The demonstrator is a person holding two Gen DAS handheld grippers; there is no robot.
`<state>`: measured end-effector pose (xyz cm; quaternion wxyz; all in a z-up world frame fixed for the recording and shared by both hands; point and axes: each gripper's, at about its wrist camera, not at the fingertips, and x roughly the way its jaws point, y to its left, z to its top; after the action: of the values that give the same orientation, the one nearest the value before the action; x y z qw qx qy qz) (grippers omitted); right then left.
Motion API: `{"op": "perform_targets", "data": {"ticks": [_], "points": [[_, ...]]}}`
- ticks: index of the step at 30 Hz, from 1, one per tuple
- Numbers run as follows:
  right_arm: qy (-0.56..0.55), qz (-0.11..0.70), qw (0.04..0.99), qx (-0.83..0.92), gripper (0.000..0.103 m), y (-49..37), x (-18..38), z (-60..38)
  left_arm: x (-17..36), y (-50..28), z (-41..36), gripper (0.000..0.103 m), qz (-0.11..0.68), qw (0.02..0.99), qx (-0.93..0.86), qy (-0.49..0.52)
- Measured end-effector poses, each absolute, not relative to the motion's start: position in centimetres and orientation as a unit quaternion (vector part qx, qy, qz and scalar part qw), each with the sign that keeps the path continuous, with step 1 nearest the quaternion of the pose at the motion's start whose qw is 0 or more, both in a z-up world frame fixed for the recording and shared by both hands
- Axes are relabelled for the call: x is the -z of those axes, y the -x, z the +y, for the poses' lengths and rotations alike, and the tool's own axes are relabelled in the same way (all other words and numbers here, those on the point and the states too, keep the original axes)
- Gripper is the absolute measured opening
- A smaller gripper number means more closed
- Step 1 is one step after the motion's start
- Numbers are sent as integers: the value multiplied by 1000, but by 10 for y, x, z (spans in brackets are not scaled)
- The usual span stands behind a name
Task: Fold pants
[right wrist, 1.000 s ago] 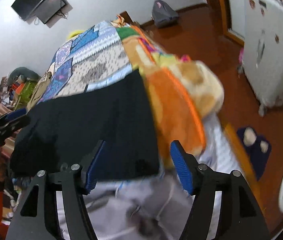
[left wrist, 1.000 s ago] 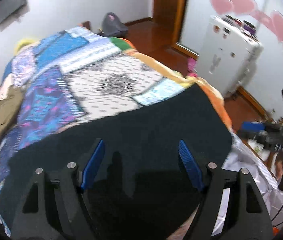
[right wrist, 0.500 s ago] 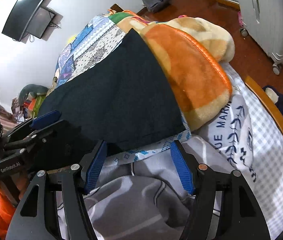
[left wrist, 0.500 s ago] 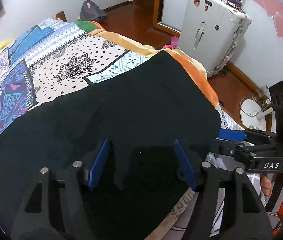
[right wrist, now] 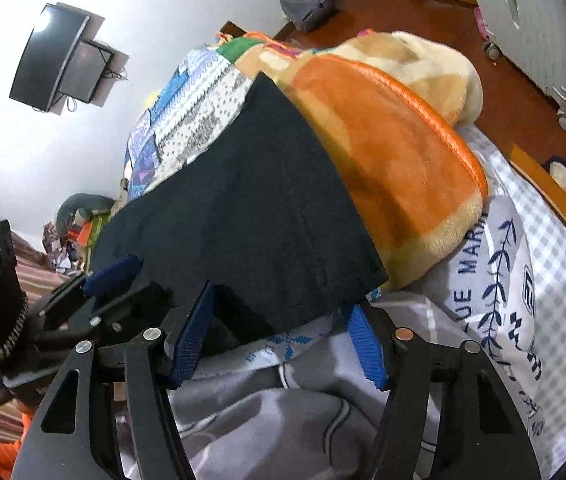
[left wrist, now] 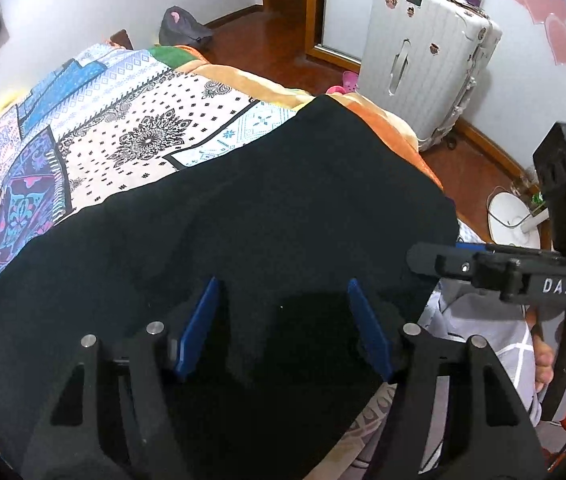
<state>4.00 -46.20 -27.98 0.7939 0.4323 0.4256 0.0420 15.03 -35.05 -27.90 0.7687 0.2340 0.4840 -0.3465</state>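
I am holding both grippers' fingers apart, clamping nothing. The left gripper (left wrist: 283,324) is hovering over the pants (left wrist: 243,232); the right gripper (right wrist: 279,336) is straddling their near edge, ready for gripping.

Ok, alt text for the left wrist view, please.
Black pants lie spread over a patterned bedspread, with the open left gripper above their near edge. The right gripper enters from the right; a white suitcase stands behind.
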Motion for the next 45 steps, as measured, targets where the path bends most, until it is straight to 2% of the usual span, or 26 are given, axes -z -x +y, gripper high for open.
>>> {"op": "perform_targets", "data": {"ticks": [7, 9, 11, 25, 33, 45], "points": [[-432, 407, 803, -56, 58, -54, 278, -463, 279, -153, -349, 66, 489, 768, 349, -222], [-431, 402, 806, -55, 49, -58, 278, -462, 278, -153, -349, 66, 488, 768, 349, -222], [-427, 400, 809, -56, 44, -61, 274, -462, 278, -153, -349, 66, 489, 768, 349, -221], [-402, 417, 815, -14, 49, -17, 248, -468, 277, -154, -347, 66, 488, 770, 352, -214], [-422, 441, 789, -65, 49, -34, 265, -444, 276, -155, -344, 66, 489, 771, 353, -204], [-423, 397, 813, -57, 47, -57, 260, -446, 273, -156, -339, 66, 489, 772, 353, -197]]}}
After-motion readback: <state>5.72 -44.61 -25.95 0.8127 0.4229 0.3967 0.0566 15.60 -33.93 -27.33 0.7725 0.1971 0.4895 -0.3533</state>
